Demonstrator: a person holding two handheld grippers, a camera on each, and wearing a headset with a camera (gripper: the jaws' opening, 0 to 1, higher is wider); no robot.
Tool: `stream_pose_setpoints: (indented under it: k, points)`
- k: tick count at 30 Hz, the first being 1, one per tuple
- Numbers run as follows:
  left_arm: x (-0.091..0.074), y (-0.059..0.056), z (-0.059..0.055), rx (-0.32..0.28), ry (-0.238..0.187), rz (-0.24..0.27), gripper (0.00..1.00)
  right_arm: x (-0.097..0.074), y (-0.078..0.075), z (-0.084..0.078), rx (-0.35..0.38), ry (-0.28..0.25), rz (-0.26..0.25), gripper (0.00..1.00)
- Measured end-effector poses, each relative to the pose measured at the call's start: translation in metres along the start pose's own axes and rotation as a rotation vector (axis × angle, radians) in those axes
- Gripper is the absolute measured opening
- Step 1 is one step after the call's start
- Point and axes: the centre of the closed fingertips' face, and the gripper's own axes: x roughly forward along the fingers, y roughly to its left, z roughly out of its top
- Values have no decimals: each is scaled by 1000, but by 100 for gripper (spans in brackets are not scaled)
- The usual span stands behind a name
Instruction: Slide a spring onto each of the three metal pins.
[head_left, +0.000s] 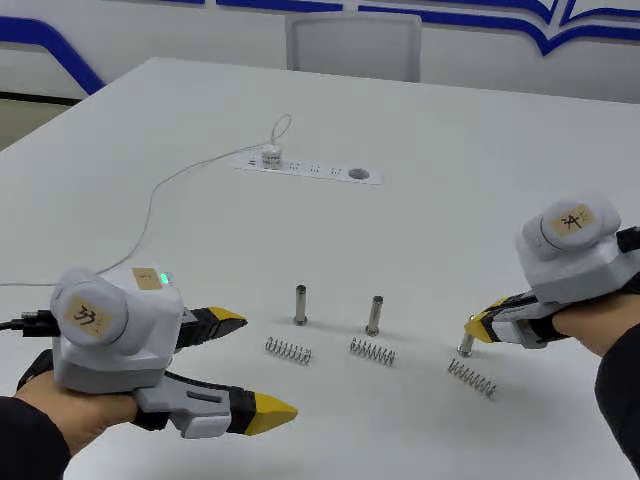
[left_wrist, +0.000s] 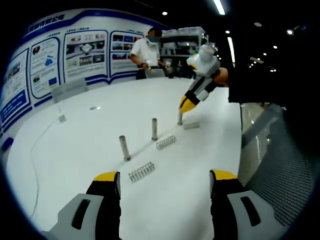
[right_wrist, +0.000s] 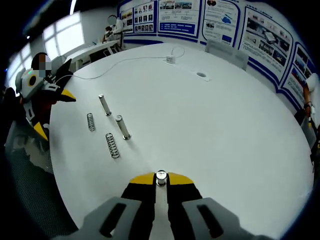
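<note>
Right gripper (right_wrist: 160, 180) clamps the upright silver metal pin (head_left: 465, 346), the coiled wire spring (head_left: 471, 377) lying flat at its 5 o'clock; left gripper (head_left: 265, 363) gapes open

White table (head_left: 440, 110); silvery pins (head_left: 300, 304); springs (head_left: 288, 350) seemingly grey; left gripper (head_left: 264, 364), right gripper (head_left: 472, 330) yellow-tipped black.

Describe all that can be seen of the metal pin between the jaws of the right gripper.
This pin is a short, shiny, silver-grey metal cylinder with a flat round top. It stands upright on the white table, rightmost of the three. The right gripper is shut on its upper part, one yellow tip on each side. A spring lies close by it.
</note>
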Motion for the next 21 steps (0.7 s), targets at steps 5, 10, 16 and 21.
stream_pose_setpoints:
  k: [5,10,16,21]
  points:
    - [0,0,0,0,0,-1,74,0,3,1,7,-11,11,9]
    - [0,0,0,1,0,-1,74,-2,3,1,2,-16,14,9]
    - [0,-1,0,3,2,-1,74,-4,3,3,-6,-31,15,10]
    - [0,0,0,1,1,0,74,-6,4,3,-16,-33,18,12]
